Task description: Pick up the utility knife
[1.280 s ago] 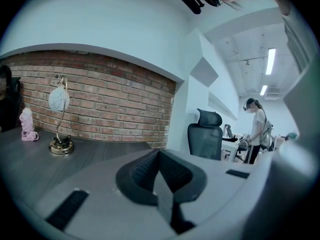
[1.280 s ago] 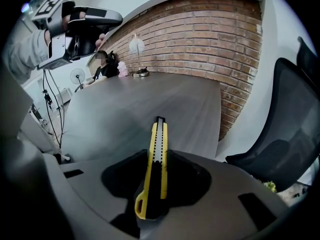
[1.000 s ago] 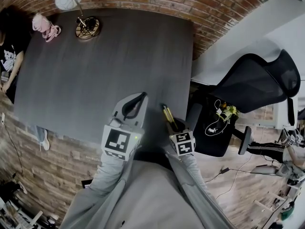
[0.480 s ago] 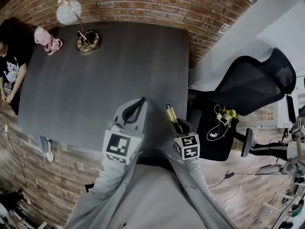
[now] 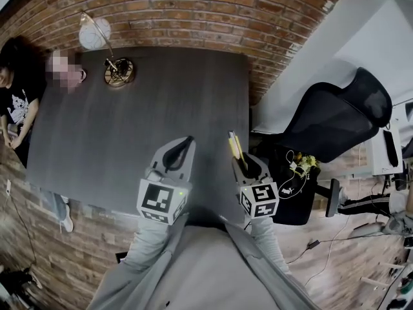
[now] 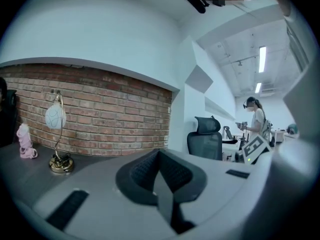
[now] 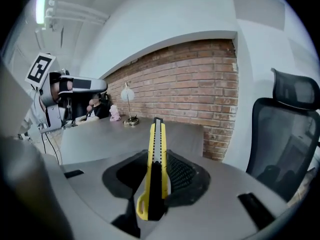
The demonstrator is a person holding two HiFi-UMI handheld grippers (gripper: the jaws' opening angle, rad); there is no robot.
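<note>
- Slim yellow-and-black utility knife, lower centre of frame, is pinched between the jaws of the right gripper above the dark grey bench; most of its length juts forward, so it could pivot or slip out;
- jaws of the left gripper are closed together on nothing; no backup catch.

A dark worktop is backed by a brick wall. A globe lamp is set near its far left corner, with a pink toy beside it. A black office chair is seen at right.

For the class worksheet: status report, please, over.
Right gripper shut on utility knife, held above table. Left gripper shut, empty. Nothing in the way.
</note>
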